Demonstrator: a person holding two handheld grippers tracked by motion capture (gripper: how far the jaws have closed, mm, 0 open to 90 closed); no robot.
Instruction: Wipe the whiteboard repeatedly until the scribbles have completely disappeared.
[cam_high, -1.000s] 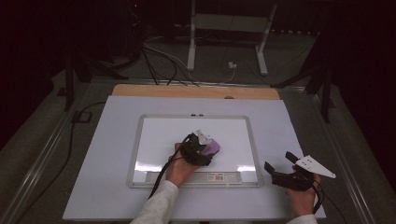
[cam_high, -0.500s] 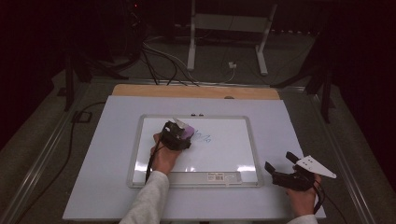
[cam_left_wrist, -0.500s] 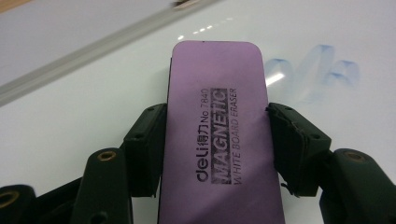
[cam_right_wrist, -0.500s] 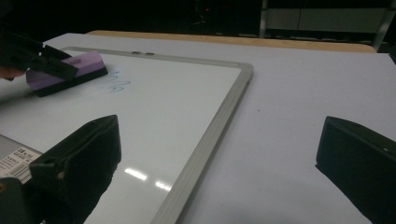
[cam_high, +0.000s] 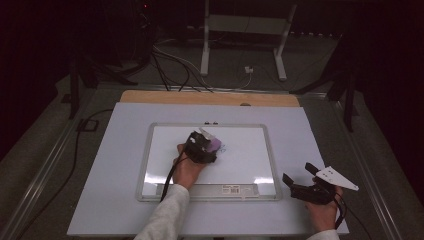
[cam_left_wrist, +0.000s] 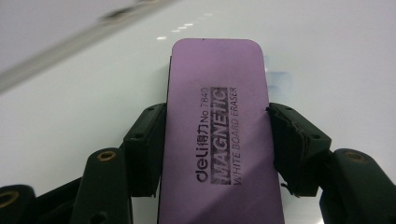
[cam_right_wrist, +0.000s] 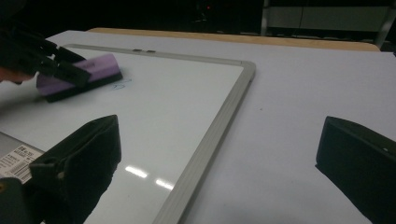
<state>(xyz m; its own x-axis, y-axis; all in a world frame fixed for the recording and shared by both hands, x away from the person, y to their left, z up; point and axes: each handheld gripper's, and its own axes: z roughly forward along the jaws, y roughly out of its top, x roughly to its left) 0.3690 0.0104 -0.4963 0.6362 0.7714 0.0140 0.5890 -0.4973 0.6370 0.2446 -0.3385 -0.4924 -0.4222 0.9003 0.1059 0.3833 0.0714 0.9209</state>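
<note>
Left gripper (cam_high: 207, 145) clamps purple magnetic eraser (cam_left_wrist: 219, 135) by its long sides, eraser flat on whiteboard (cam_high: 250, 160) near its upper middle, beside faint blue marks (cam_right_wrist: 119, 84). Right gripper (cam_high: 300, 180) spread wide, holding nothing, off the board's lower right corner.

We see the left gripper (cam_high: 209, 145) carry the purple eraser (cam_high: 213, 145) across the whiteboard (cam_high: 250, 155) (from its lower middle, up to the upper left, now back toward the centre), beside faint blue marks (cam_high: 223, 148).
</note>
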